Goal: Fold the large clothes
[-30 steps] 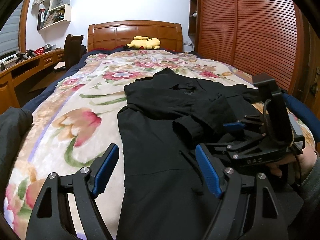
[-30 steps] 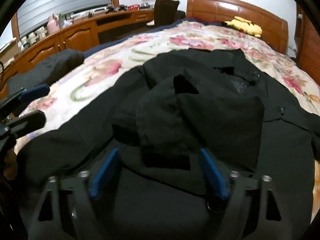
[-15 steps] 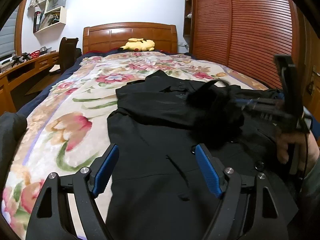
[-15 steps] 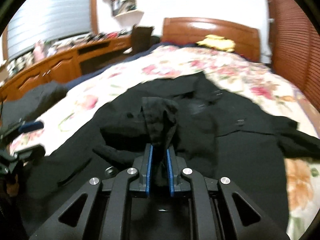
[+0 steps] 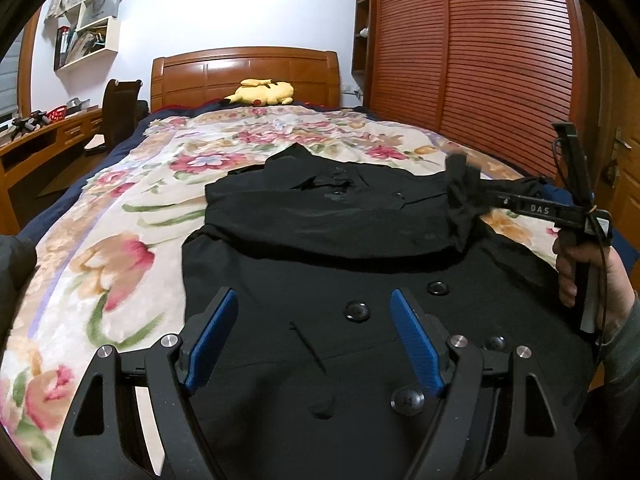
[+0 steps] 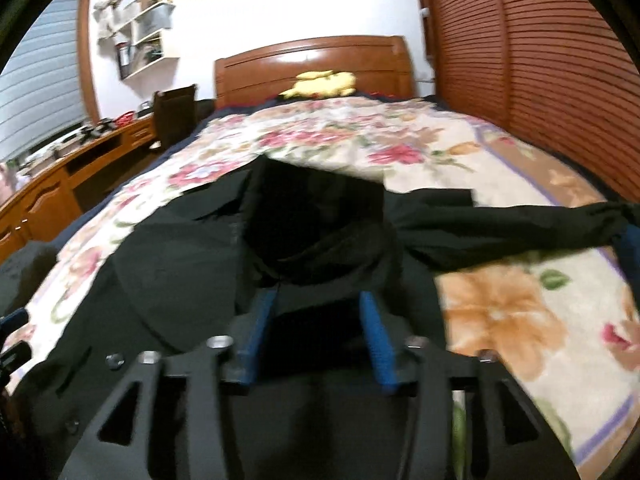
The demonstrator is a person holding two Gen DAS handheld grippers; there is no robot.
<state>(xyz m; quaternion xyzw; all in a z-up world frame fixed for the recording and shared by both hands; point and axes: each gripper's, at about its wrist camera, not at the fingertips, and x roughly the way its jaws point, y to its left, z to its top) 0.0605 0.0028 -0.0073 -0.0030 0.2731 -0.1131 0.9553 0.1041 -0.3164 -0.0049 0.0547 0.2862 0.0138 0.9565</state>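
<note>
— Two pairs of tongs, one coat: where do we stand?

— We see the black coat (image 5: 320,240) lying flat on the bed (image 5: 132,216), spread over the flowered blanket (image 5: 100,264), collar toward the wooden headboard (image 5: 244,68). Our left tongs (image 5: 314,336) hang over the lower front of the coat, blue pads spread wide with nothing between them. Two big black buttons show just beyond them.

— And the right tongs?

— From the left wrist view, our right tongs (image 5: 476,196) reach in from the right side, level with the coat's chest, and a bunch of black cloth, a sleeve (image 5: 464,204), is gathered at their tip and lifted off the coat. The right hand (image 5: 580,268) grips the handle below.

— Are they clenched on the sleeve?

— In the right wrist view the blue pads (image 6: 256,332) stand apart, and dark cloth bulges right in front of them (image 6: 316,320). That picture is blurred, so we cannot tell whether the cloth is pinched or merely draped there.

— What else do we see?

— A yellow plush toy (image 5: 262,92) lies by the headboard. A slatted wooden wardrobe (image 5: 480,60) runs along the right side of the bed, and a wooden table (image 5: 44,136) with a chair (image 5: 118,116) stands on the left, under white wall shelves (image 5: 90,40). In the right wrist view, the coat's other sleeve (image 6: 520,232) stretches out to the right across the blanket.
</note>
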